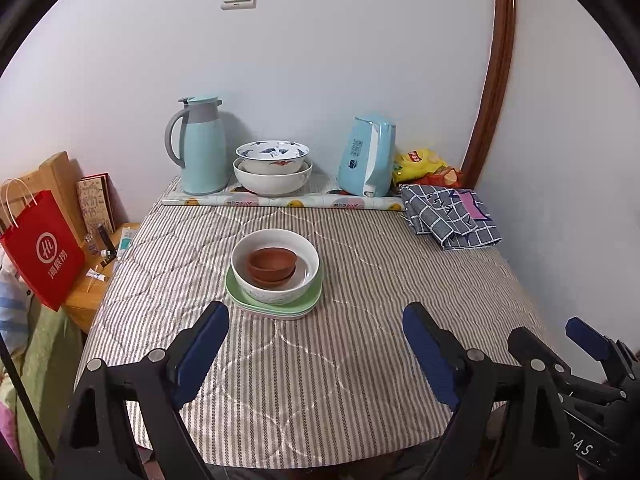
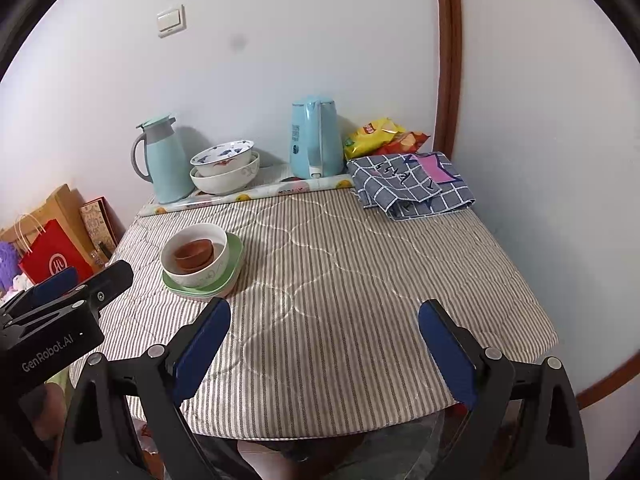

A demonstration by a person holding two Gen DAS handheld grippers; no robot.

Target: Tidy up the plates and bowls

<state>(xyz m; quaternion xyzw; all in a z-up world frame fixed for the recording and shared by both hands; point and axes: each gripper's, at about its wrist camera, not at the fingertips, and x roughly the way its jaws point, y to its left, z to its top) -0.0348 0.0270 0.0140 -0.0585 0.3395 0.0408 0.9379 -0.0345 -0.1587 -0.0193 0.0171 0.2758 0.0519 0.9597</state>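
The left hand-held gripper (image 1: 316, 344) and the right hand-held gripper (image 2: 324, 340) both stood with jaws wide apart, holding nothing. On the striped bench (image 1: 360, 360), the brown bowls (image 1: 272, 266) sat inside a white bowl (image 1: 276, 284), on stacked green plates (image 1: 280, 308).

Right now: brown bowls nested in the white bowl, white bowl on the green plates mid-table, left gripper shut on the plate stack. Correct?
One error: the left gripper is open and holds nothing, short of the green plates. The left wrist view shows it. The brown bowls do sit in the white bowl, on those plates.
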